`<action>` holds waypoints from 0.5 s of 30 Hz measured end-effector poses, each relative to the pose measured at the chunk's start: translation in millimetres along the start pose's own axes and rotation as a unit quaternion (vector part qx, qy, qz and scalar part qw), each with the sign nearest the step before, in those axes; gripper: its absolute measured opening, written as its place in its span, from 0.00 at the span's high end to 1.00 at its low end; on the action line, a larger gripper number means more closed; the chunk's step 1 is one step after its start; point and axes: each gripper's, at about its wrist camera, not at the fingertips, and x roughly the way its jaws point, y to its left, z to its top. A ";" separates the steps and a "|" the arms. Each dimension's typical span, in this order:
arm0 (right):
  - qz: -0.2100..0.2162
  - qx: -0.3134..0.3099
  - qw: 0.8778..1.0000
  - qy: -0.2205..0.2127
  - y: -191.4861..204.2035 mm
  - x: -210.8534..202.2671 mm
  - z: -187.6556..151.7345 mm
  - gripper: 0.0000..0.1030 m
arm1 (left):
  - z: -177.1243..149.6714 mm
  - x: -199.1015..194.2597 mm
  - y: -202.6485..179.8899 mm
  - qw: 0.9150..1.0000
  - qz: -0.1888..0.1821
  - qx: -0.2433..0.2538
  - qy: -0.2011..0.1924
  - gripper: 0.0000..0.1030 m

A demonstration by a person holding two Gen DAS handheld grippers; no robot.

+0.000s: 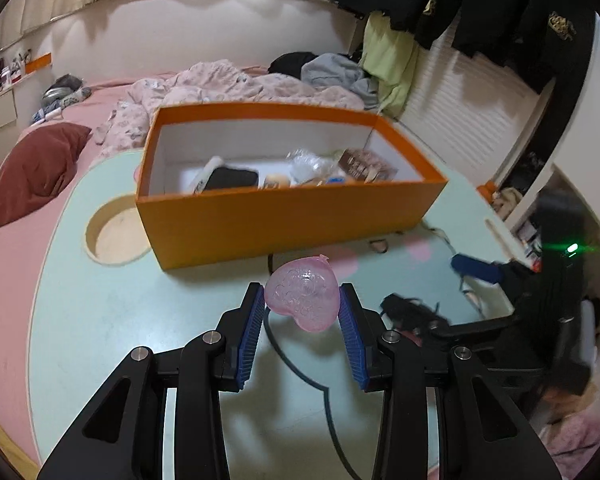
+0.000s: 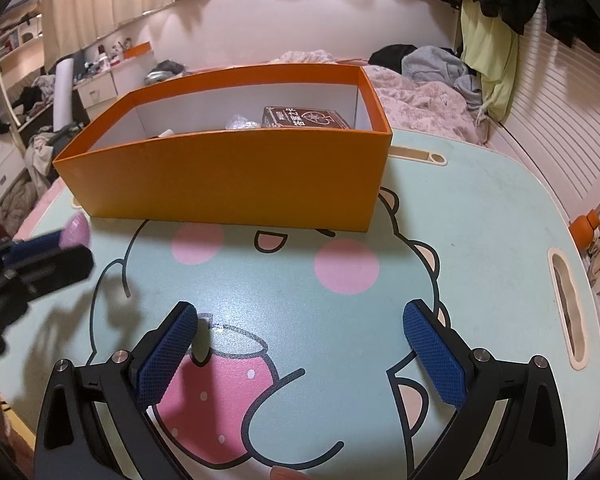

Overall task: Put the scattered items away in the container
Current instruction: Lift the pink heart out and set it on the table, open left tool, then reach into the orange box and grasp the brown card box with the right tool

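My left gripper (image 1: 302,300) is shut on a pink translucent heart-shaped case (image 1: 303,299), held above the mint table in front of the orange box (image 1: 260,220). The box holds several items: a black pouch (image 1: 232,178), clear plastic wrap (image 1: 308,164), a brown card box (image 1: 366,164). My right gripper (image 2: 300,320) is open and empty over the table's cartoon print, near the orange box (image 2: 228,184). The left gripper with the pink case (image 2: 78,232) shows at the left of the right wrist view. The right gripper (image 1: 476,268) shows blurred at the right of the left wrist view.
The mint lap table (image 2: 480,240) has a round cup recess (image 1: 116,236) at left and a slot handle (image 2: 568,308) at right. A black tangled item (image 1: 412,312) lies on the table to the right of the left gripper. A pink bed with bedding and clothes surrounds the table.
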 end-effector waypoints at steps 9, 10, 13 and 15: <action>0.007 0.003 1.000 -0.003 -3.4 0.3 -0.1 0.00 | -10.6 -8.6 28.5 0.992 -0.067 -0.070 -0.079 0.59; 0.010 0.004 1.000 -0.004 -4.6 0.0 0.1 0.00 | -11.9 -10.3 32.4 0.990 -0.077 -0.077 -0.090 0.56; 0.020 0.006 1.000 -0.007 -7.5 -0.6 0.2 0.00 | -15.9 -11.8 39.4 0.987 -0.082 -0.092 -0.107 0.49; 0.023 0.006 1.000 -0.009 -5.1 -1.3 -1.3 0.00 | -16.0 -12.1 40.6 0.986 -0.090 -0.094 -0.107 0.49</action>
